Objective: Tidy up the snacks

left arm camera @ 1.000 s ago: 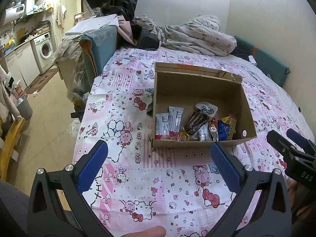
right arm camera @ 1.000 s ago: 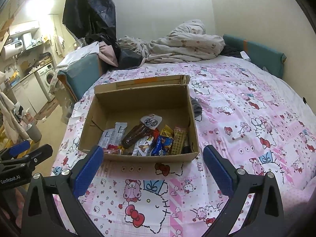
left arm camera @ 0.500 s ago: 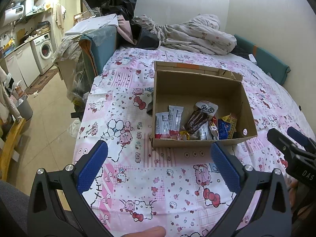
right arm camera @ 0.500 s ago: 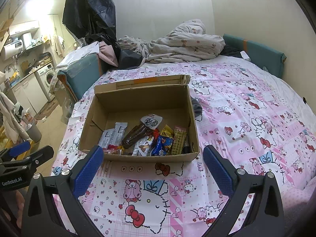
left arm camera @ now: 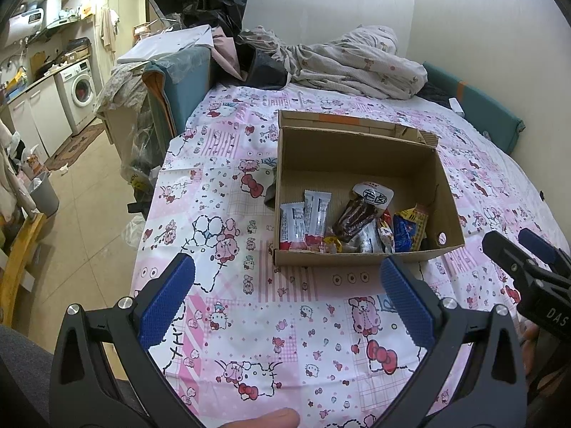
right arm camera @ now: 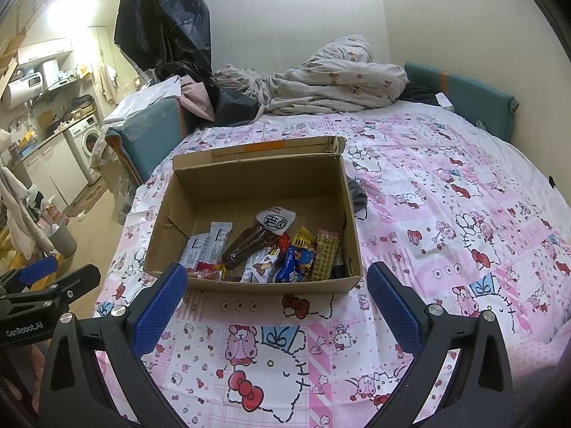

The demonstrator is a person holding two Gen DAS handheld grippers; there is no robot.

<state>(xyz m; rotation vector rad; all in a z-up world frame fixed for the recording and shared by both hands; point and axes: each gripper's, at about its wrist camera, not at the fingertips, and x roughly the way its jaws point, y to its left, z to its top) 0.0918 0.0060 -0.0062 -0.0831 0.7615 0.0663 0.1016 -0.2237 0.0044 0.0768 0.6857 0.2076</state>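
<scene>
An open cardboard box [left arm camera: 360,164] [right arm camera: 257,182] stands on a bed with a pink cartoon-print sheet [left arm camera: 249,321] [right arm camera: 446,221]. Several wrapped snacks [left arm camera: 353,224] [right arm camera: 264,249] lie along its near wall: two white-and-red bars at the left [left arm camera: 303,221], a dark brown packet with a white label [left arm camera: 357,214] [right arm camera: 249,242], blue and yellow packets at the right [right arm camera: 307,256]. My left gripper [left arm camera: 283,292] is open and empty, just short of the box. My right gripper [right arm camera: 276,296] is open and empty too, and shows at the right edge of the left wrist view [left arm camera: 528,260].
A crumpled quilt [left arm camera: 349,60] [right arm camera: 321,82] and dark clothes lie at the bed's far end. A teal cushion [right arm camera: 474,100] lines the right wall. A teal chair [left arm camera: 182,82] with papers stands left of the bed. A washing machine [left arm camera: 80,89] is beyond it. A dark cloth [right arm camera: 357,192] lies beside the box.
</scene>
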